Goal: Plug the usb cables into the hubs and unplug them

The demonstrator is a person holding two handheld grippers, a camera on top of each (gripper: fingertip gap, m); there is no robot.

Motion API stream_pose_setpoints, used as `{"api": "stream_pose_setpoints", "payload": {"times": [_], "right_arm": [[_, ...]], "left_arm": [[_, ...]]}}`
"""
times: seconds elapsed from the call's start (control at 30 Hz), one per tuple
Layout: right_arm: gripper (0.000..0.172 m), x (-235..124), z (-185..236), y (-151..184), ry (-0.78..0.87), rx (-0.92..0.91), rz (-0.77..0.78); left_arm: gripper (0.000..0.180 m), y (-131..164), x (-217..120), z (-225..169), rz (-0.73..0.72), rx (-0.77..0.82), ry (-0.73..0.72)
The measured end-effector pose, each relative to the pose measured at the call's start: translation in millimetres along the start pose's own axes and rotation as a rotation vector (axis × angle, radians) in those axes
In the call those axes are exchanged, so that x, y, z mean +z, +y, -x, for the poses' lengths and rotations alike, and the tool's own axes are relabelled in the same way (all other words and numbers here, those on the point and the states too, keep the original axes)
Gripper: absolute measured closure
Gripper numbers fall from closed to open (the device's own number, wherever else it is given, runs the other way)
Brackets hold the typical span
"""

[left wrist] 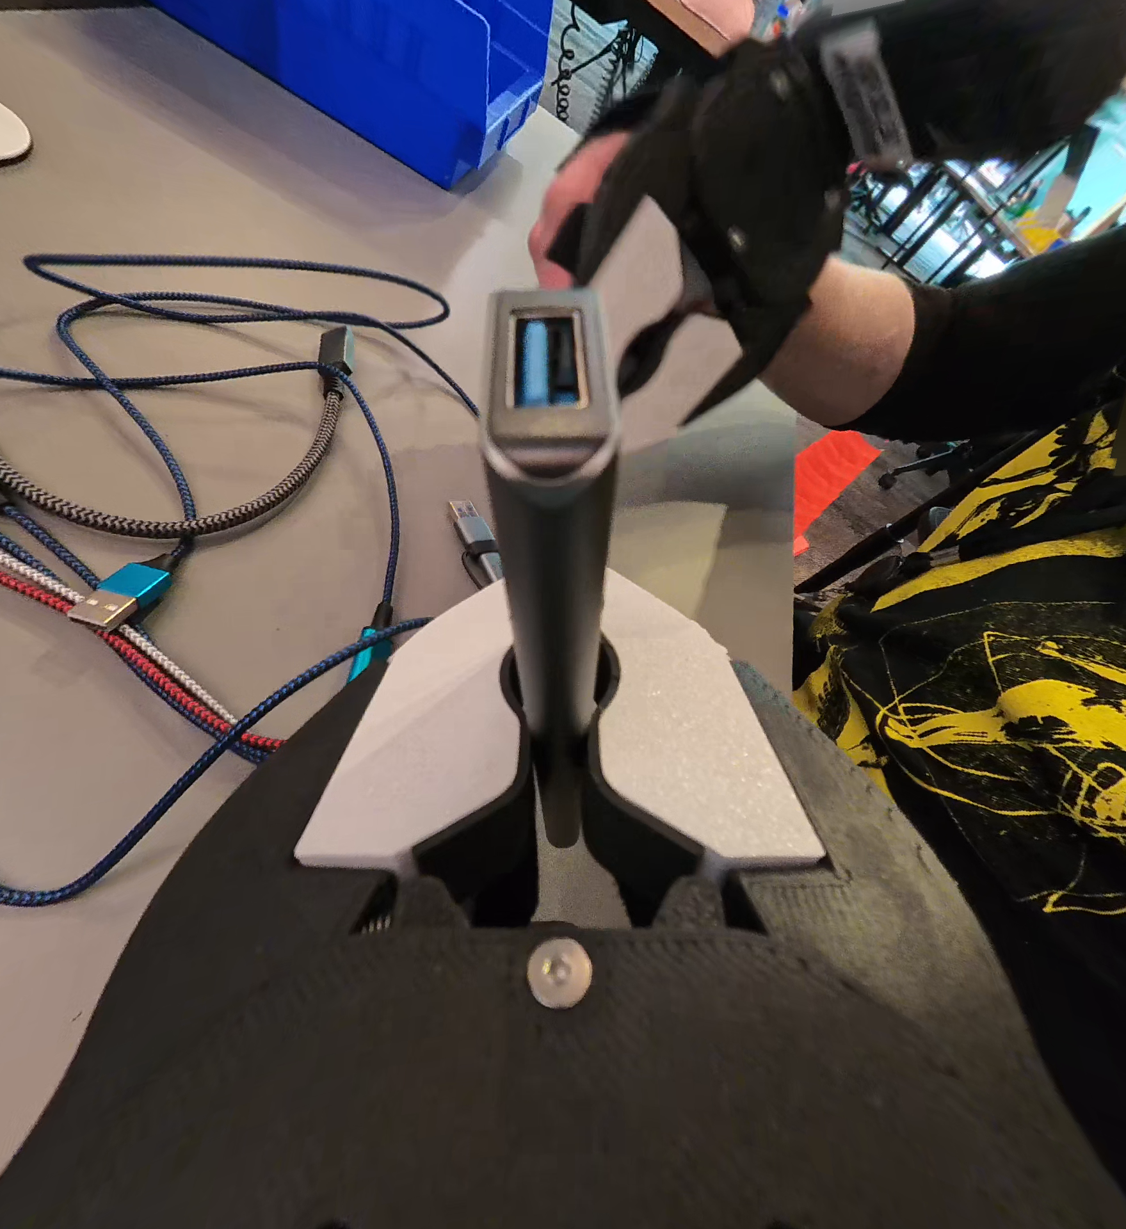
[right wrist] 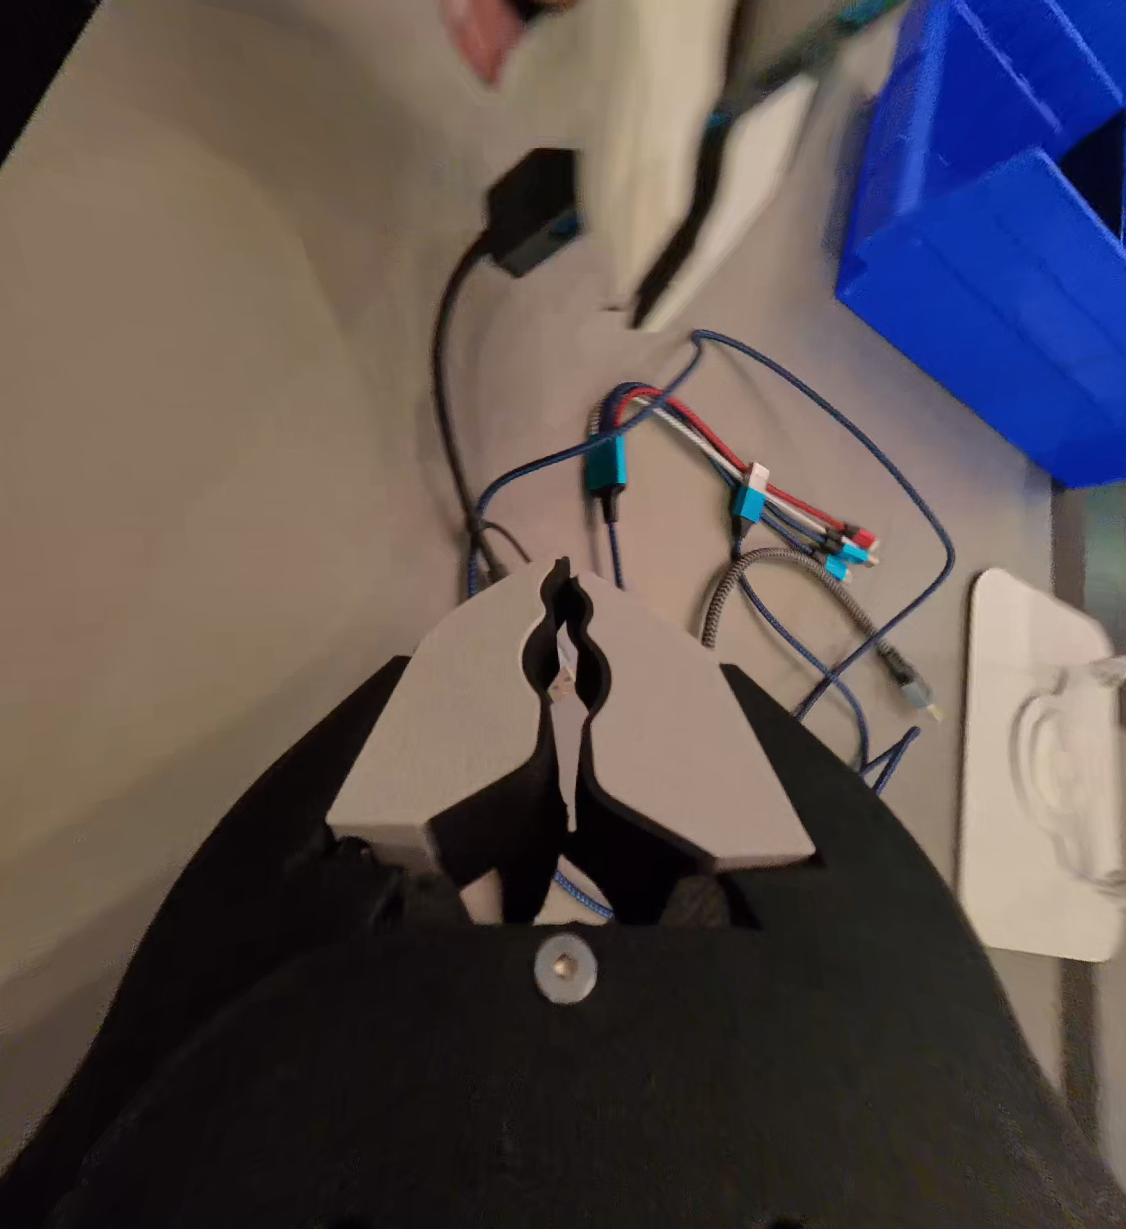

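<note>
My left gripper (left wrist: 550,598) is shut on a dark grey USB hub (left wrist: 547,505) and holds it above the table. The hub sticks out far past the fingertips, and its blue port (left wrist: 547,359) shows near the far end. My right gripper (right wrist: 563,585) is shut on a silver USB plug (right wrist: 563,685) that sits in the slit between the pads with its blue-lined opening towards the camera. In the left wrist view the right gripper (left wrist: 586,246) is blurred, just beyond the hub's far end. The left gripper (right wrist: 666,199) shows blurred at the top of the right wrist view.
Several braided cables with teal plugs (left wrist: 134,585) (right wrist: 753,499) lie tangled on the grey table (left wrist: 148,199). There are also a black hub with a cable (right wrist: 537,209), a loose grey plug (left wrist: 470,532), a blue bin (left wrist: 414,80) (right wrist: 1012,233) and a white stand base (right wrist: 1039,765). Some 7 cm of space lies between my two pairs of fingers.
</note>
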State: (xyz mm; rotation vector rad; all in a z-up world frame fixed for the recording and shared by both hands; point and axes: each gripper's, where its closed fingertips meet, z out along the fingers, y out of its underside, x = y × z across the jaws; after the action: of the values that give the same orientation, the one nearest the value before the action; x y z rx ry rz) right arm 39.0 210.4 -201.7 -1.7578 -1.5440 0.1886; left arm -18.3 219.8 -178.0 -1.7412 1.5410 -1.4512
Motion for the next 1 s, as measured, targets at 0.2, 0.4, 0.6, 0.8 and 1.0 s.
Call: {"api": "stream_pose_setpoints", "payload": {"times": [0.2,0.4,0.6,0.8,1.0], "right_arm": [[0.161,29.6,-62.7,0.4,-0.182,0.475,-0.047],[0.149,85.7,-85.6,19.2,-0.405,0.590,0.094],[0.148,108.0,-85.6,27.3,-0.489,0.494,0.198],[0.158,117.9,-82.3,23.6,-0.497,0.445,0.231],[0.158,119.0,-79.0,20.9,-0.492,0.403,0.198]], "left_arm": [[0.170,1.2,1.3,-1.1,0.000,-0.001,0.007],[0.170,3.1,0.9,-0.9,0.001,-0.001,0.015],[0.170,4.2,-0.9,1.8,-0.005,-0.009,0.025],[0.170,4.4,-2.9,5.2,-0.010,-0.016,0.024],[0.170,3.9,-3.5,4.0,-0.010,-0.011,0.023]]}}
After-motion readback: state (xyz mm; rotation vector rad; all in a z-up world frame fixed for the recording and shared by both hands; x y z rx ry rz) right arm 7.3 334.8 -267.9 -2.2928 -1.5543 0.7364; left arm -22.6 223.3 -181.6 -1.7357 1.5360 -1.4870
